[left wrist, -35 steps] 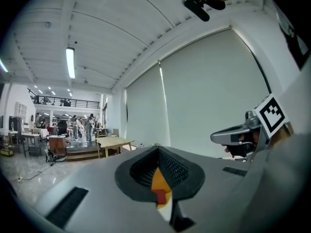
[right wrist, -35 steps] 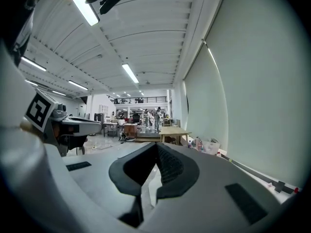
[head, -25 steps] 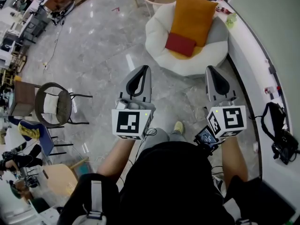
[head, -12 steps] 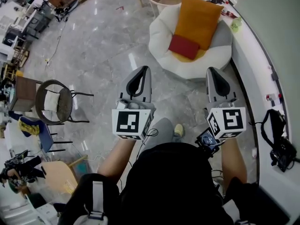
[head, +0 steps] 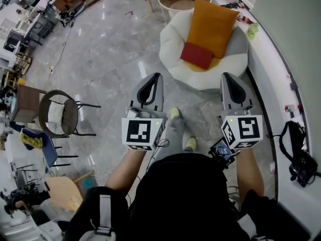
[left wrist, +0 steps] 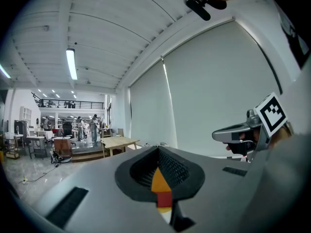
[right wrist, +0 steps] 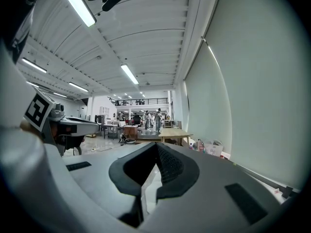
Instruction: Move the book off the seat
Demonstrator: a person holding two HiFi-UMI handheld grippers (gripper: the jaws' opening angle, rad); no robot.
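The book (head: pixel 197 55) lies at the front edge of the seat (head: pixel 173 44); we hold left gripper (head: pixel 153 77) and right gripper (head: pixel 227 77) level, jaws closed, empty.

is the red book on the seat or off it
On the seat: the red book lies flat on the white seat, over the lower end of the orange cushion propped up behind it.

**Right gripper shut and empty, hall ahead**

The right gripper (right wrist: pixel 156 144) points across the hall, jaws together, nothing between them. Off to the left hangs the left gripper (right wrist: pixel 73 127), marker cube showing. Ahead, a wooden table (right wrist: pixel 174 134), people (right wrist: pixel 158 116) standing far back, a strip light (right wrist: pixel 130 74) overhead, a pale blind (right wrist: pixel 252 91) filling the right.
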